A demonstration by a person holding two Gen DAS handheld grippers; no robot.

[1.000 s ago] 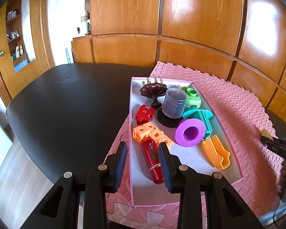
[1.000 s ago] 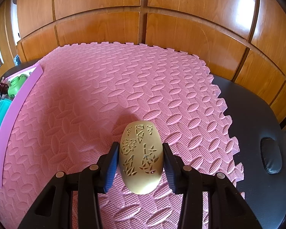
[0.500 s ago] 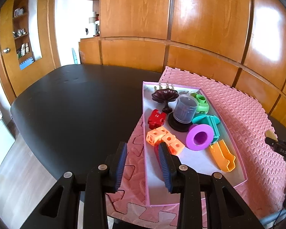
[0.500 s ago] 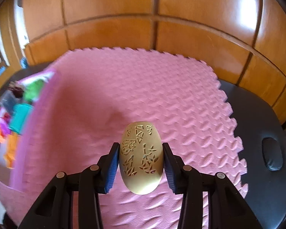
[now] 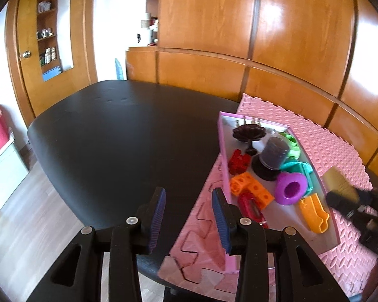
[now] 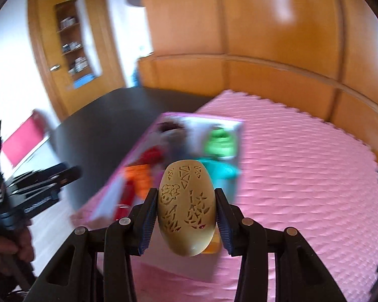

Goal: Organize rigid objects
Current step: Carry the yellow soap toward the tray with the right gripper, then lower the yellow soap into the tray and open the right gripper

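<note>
Left gripper [image 5: 187,207], lower centre, jaws opening w/ nothing between, beside pink tray [image 5: 224,166]. Right gripper [image 6: 185,207] pinches tan carved oval [image 6: 186,209], long axis pointing away, tray just beyond, upper left.

left gripper [image 5: 187,210]: black two-finger tool with blue pads, jaws opening, nothing between them, tilted downward | right gripper [image 6: 186,210]: same build, pads clamped on a tan carved oval object [image 6: 186,206], tilted downward
</note>
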